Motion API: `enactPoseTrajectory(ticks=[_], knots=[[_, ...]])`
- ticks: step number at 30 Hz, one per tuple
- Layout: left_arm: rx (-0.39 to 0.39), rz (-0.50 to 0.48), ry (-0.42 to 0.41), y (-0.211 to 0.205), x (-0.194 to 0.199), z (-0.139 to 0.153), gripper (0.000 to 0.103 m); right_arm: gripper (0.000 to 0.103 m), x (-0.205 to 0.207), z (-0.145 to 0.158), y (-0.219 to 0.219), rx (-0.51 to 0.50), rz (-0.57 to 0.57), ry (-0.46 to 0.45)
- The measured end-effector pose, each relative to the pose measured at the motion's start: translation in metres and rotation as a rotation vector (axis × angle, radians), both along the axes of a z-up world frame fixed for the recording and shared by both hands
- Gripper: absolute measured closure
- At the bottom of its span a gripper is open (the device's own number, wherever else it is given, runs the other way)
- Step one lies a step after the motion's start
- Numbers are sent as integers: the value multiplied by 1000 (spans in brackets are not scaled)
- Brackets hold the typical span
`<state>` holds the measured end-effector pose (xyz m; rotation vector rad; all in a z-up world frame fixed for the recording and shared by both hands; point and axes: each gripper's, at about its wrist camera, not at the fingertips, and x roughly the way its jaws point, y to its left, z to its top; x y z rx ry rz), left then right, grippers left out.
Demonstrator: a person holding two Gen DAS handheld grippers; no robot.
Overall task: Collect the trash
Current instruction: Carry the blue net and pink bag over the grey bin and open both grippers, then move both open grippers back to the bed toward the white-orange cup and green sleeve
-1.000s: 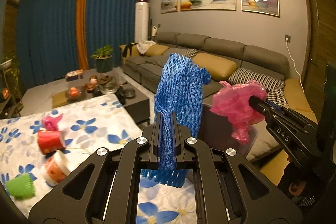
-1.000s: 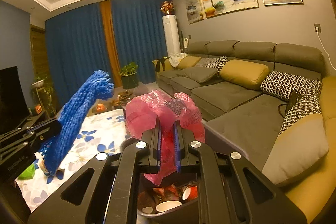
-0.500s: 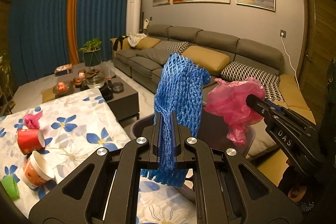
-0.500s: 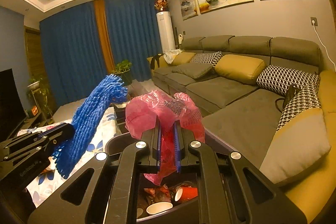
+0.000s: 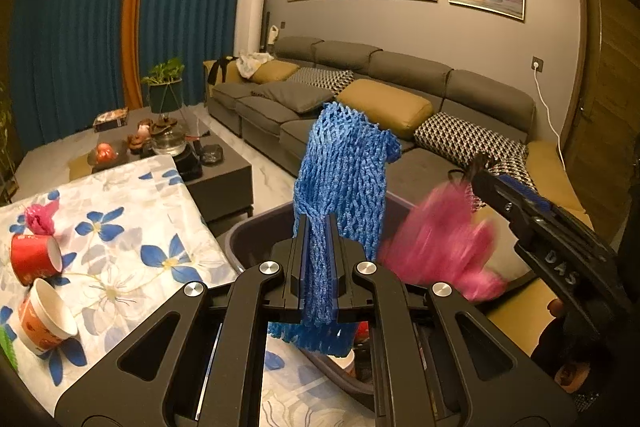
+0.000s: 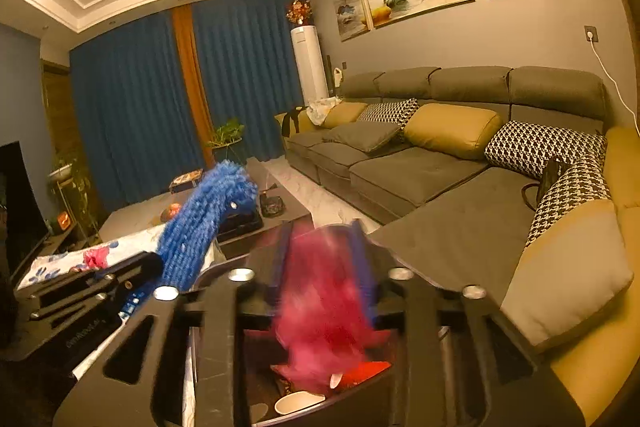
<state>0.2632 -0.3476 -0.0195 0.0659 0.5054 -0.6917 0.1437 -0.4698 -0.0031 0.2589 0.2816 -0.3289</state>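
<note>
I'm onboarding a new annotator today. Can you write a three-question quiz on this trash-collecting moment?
1. True or false: the left gripper is shut on the blue foam net.
2. What does the blurred pink plastic bag hang above? A) the sofa B) the dark bin C) the floral tablecloth
3. Fill in: on the floral tablecloth lie two paper ____ on their sides.

Key:
1. True; the net is pinched between its fingers.
2. B; the right gripper has its fingers apart, bag between them, over the bin.
3. cups.
</note>
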Motion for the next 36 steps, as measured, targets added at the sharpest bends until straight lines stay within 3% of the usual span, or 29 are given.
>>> enactPoseTrajectory(ticks=[4, 6, 7, 8, 11, 14, 21, 26, 36], knots=[[3, -14, 18, -5, 2, -6, 95, 53, -6, 3, -3, 8, -19, -16], [4, -22, 36, -6, 4, -9, 89, 50, -8, 3, -4, 13, -24, -16], [8, -26, 40, -7, 4, -11, 81, 49, -10, 3, -2, 11, -27, -16], [13, -24, 40, -7, 5, -12, 65, 47, -13, 3, -1, 10, -29, -17], [5, -11, 43, -5, 4, -16, 39, 41, -19, 6, 1, 3, -33, -24], [5, 32, 43, 2, 5, -18, 23, 34, -25, 7, 3, -4, -32, -23], [25, 146, 11, 37, -14, -19, 16, 18, -32, 4, 15, -26, -18, 12], [25, 238, -14, 78, -33, -13, 15, 15, -40, 4, 40, -62, 4, 38], [75, 498, -26, 223, -60, -17, 15, 9, -43, 5, 110, -53, 88, 36]])
